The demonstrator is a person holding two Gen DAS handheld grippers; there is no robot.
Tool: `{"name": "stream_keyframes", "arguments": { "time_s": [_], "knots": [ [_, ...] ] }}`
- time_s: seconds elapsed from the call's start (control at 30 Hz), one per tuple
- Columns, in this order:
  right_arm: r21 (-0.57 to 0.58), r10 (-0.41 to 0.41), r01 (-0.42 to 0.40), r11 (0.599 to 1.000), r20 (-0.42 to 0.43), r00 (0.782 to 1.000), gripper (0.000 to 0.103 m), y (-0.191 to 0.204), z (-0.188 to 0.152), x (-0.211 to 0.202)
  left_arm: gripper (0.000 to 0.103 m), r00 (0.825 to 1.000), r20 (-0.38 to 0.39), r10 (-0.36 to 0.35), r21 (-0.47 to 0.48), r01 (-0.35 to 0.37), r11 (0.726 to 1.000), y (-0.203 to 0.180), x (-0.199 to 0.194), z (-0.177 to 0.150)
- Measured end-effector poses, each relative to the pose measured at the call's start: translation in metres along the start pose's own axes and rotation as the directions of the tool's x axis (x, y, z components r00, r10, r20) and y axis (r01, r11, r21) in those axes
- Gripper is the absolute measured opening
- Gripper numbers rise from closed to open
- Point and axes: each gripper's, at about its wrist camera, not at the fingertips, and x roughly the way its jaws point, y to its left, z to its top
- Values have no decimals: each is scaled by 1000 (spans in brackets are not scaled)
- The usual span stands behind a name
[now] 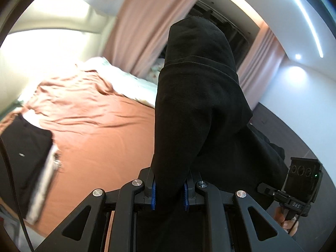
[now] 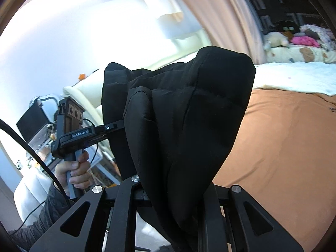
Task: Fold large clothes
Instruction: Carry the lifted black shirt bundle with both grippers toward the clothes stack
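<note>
Both the left gripper (image 1: 169, 191) and right gripper (image 2: 174, 191) have jaws clamped on the black garment (image 1: 199, 105) above the bed (image 1: 100, 130).

A bed (image 1: 94, 130) with a rumpled rust-orange sheet (image 2: 283, 147) carries a white blanket (image 2: 294, 75) at its far end and dark folded clothing (image 1: 23, 147) near one edge.
</note>
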Motion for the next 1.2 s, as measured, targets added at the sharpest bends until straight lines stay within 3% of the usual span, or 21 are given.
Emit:
{"name": "stream_keyframes", "arguments": {
  "time_s": [0.03,0.33,0.43,0.57,0.73,1.0,1.2],
  "knots": [
    [-4,16,-16,1000,-4,1000,12,10,1,8,18,1000,7,14,0,-14,1000,-7,-3,-3],
    [-28,94,-95,995,-35,995,12,24,33,105,18,988,79,131,12,-133,991,57,-73,28],
    [-28,125,-126,992,-39,991,12,29,42,137,18,979,96,181,16,-183,983,82,-89,40],
    [-32,158,-161,986,-62,985,12,39,44,177,18,965,109,240,8,-243,970,124,-124,33],
    [-52,184,-190,980,-106,977,12,58,36,205,18,948,155,278,-51,-274,960,166,-149,36],
    [-74,219,-233,970,-158,963,12,83,51,243,18,905,184,384,-130,-365,922,223,-179,47],
    [-22,299,-309,951,-204,932,12,86,44,279,17,867,170,469,-148,-448,882,249,-177,65]
  ]
}}
